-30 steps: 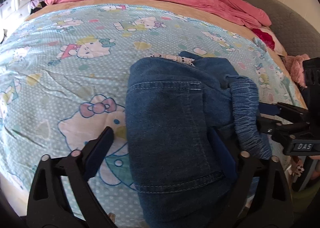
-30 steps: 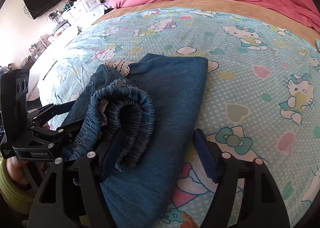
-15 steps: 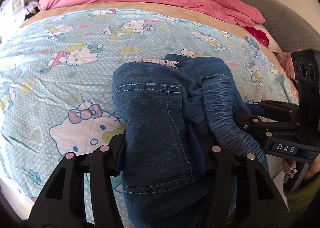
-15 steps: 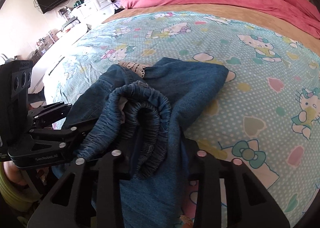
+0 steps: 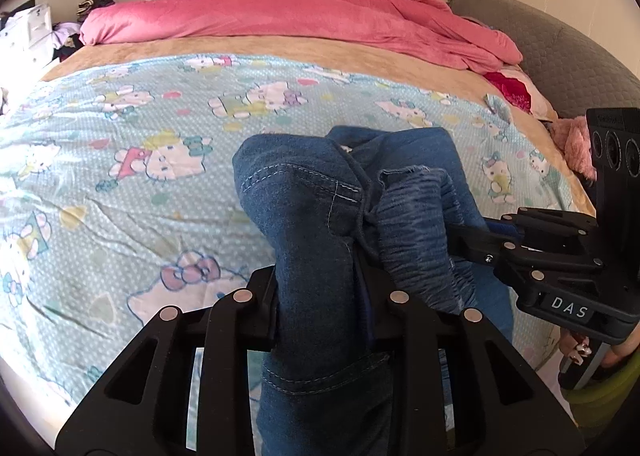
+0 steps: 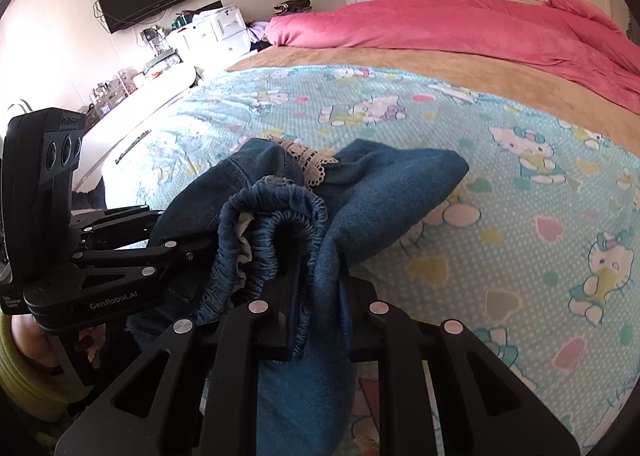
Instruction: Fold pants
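- the pants (image 5: 320, 216) are blue denim, already folded into a thick bundle, lying at the near edge of the bed with the elastic waistband (image 6: 276, 224) bunched and curled on top and a strip of lace trim (image 6: 310, 160) peeking out at the far side.
- the near end of the bundle is pinched up off the sheet (image 5: 120, 184); the far end seems to rest on it, though the contact line is hidden by the fabric.
- the left gripper (image 5: 320, 296) has just been closing and its 2 jaws are now clamped on the denim layer beside the stitched seam — cloth fills the gap between them.
- the right gripper (image 6: 316, 304) has just been closing too, and its jaws are pressed together on the waistband side of the same bundle.
- the 2 grippers sit close beside each other, each visible in the other's camera.
- step in hand, as i judge it: the grasp for a further fold or a carry of the bundle is made and the lift is starting.
- the next move calls for raising both hands evenly so the layers do not slip apart — the loose waistband looks likeliest to spill out.
- beyond lie a tan blanket (image 5: 280, 48) and a pink duvet (image 5: 300, 12).
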{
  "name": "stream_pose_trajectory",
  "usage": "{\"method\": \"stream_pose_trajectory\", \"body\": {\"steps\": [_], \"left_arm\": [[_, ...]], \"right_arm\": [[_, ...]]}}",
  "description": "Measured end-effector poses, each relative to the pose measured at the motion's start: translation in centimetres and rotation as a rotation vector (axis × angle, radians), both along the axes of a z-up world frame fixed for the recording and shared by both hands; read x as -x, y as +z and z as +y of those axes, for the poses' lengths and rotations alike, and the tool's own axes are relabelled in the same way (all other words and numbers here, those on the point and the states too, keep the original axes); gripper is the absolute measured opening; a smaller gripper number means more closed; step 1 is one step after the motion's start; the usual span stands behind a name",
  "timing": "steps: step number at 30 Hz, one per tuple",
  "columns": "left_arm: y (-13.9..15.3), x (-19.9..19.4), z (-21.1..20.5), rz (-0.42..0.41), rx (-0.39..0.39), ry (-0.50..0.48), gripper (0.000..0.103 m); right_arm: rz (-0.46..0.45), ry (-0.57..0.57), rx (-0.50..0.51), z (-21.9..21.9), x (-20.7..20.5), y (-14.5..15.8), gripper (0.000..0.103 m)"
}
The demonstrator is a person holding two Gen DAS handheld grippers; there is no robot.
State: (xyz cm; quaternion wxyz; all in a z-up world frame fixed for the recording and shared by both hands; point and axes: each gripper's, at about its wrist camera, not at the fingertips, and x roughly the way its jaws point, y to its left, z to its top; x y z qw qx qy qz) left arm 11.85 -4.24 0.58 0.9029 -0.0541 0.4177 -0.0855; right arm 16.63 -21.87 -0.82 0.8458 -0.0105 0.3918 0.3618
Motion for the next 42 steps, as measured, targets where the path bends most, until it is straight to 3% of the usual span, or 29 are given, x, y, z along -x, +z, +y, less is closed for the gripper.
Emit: {"method": "stream_pose_trajectory", "body": {"steps": [8, 14, 16, 18, 21, 22, 24, 26, 28, 30, 35, 42], "left_arm": [[1.4, -2.9, 1.5, -0.043, 0.001, 0.040, 0.021], [-0.4, -4.3, 2.2, -0.008, -0.010, 0.070, 0.022], [-1.1, -4.2, 2.5, 0.003, -0.015, 0.084, 0.031], [-1.4, -3.9, 2.7, 0.005, -0.016, 0.094, 0.038], [-1.0, -2.8, 3.0, -0.003, -0.012, 0.107, 0.054], [-0.6, -2.3, 3.0, -0.014, -0.010, 0.110, 0.064], [0.1, -1.5, 2.9, -0.035, -0.030, 0.119, 0.073], [0.9, -0.4, 2.9, -0.053, -0.039, 0.135, 0.086], [1.5, 0.6, 2.8, -0.062, -0.052, 0.148, 0.093], [2.0, 1.6, 2.6, -0.064, -0.060, 0.150, 0.094], [2.8, 3.9, 2.5, -0.048, -0.026, 0.158, 0.094], [3.5, 6.5, 1.8, -0.044, -0.037, 0.173, 0.094]], "right_arm": [[-0.048, -0.026, -0.002, 1.6, -3.9, 1.5, 0.015], [-0.027, -0.059, 0.059, 2.9, -6.1, -0.1, 0.016], [-0.026, -0.088, 0.103, 3.0, -6.1, -0.8, 0.025], [-0.048, -0.112, 0.126, 2.7, -5.6, -0.8, 0.060], [-0.075, -0.154, 0.119, 1.7, -4.5, -0.2, 0.070], [-0.082, -0.163, 0.112, 1.4, -4.2, 0.0, 0.072], [-0.099, -0.181, 0.093, 0.7, -3.4, 0.8, 0.087], [-0.118, -0.193, 0.077, -0.2, -2.3, 1.7, 0.091], [-0.125, -0.201, 0.063, -1.0, -1.4, 2.3, 0.091], [-0.127, -0.216, 0.048, -1.9, -0.3, 3.0, 0.097], [-0.117, -0.225, 0.036, -3.4, 2.0, 3.6, 0.097], [-0.119, -0.226, 0.052, -4.7, 5.0, 3.6, 0.097]]}}
